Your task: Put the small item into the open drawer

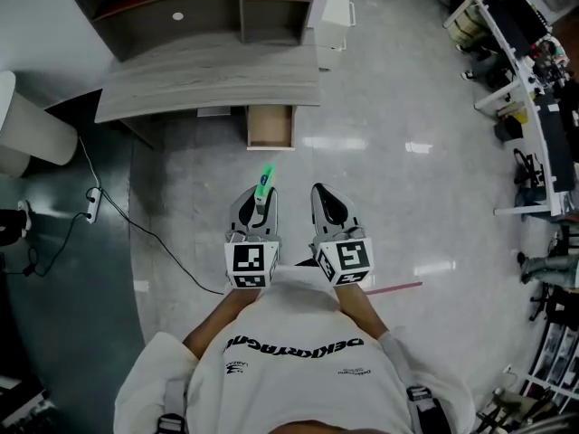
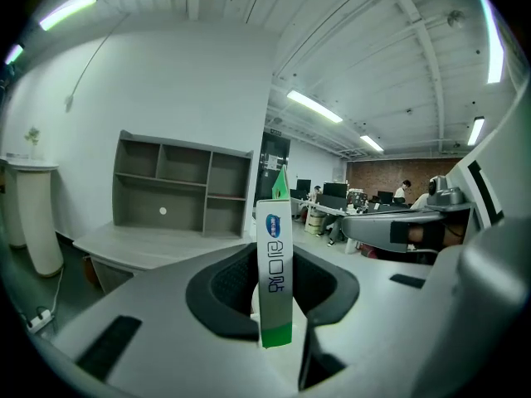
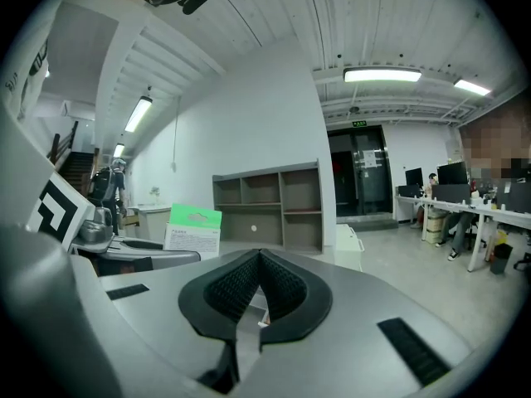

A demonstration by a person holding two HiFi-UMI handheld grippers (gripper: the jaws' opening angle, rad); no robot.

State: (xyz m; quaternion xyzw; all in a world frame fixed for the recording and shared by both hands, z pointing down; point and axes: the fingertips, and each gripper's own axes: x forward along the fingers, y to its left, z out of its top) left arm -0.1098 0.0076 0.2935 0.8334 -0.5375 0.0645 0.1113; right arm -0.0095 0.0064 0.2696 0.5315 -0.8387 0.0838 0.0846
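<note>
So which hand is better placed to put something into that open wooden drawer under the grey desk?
Probably the left: the left gripper is shut on the small white-and-green box, facing the open wooden drawer. The right gripper beside it is shut and empty.

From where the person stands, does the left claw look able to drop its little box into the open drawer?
Probably not yet: open floor separates the left claw and its box from the drawer. Nothing blocks the way, though.
</note>
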